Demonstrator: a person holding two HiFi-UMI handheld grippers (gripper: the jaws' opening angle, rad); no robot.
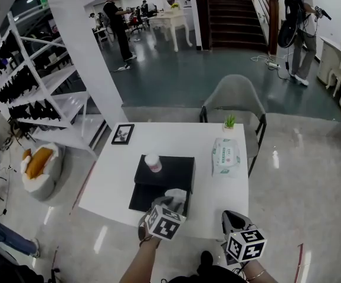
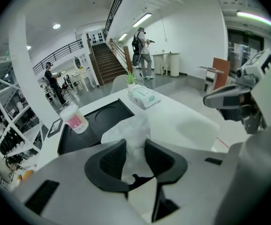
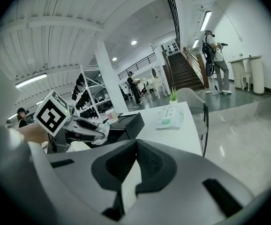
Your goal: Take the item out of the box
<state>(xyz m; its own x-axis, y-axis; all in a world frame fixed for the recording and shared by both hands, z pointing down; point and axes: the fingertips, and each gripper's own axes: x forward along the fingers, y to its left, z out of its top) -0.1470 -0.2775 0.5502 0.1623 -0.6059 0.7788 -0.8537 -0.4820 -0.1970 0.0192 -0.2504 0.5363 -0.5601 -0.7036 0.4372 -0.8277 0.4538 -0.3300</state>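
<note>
The right gripper (image 1: 233,219) hovers at the near right corner of the white desk (image 1: 117,181). In the right gripper view its jaws (image 3: 135,143) stand together at the tips with nothing between them.

To its left, the left gripper (image 1: 170,203) points steeply down over the near part of the black rectangular box (image 1: 173,170). Its jaws stand partly apart and are clamped on a crumpled translucent white plastic bag (image 2: 126,130). The thin material is pinched between the two dark pads (image 2: 111,159) and bunches out past their tips. In the head view the bag (image 1: 176,194) sits over the near end of the box. Whether it touches the box cannot be told. From the right gripper view the bag (image 3: 102,128) shows just beside the box's side wall (image 3: 131,123).

On the far part of the box stands a small clear tub with a pink label (image 1: 153,163), upright. Right of the box, apart from it, a white and green soft pack of wipes (image 1: 225,157) lies flat on the desk. At the far edge are a small green potted plant (image 1: 229,122) and, to the left, a black-framed picture (image 1: 123,134). A grey chair (image 1: 235,99) stands behind the desk.
</note>
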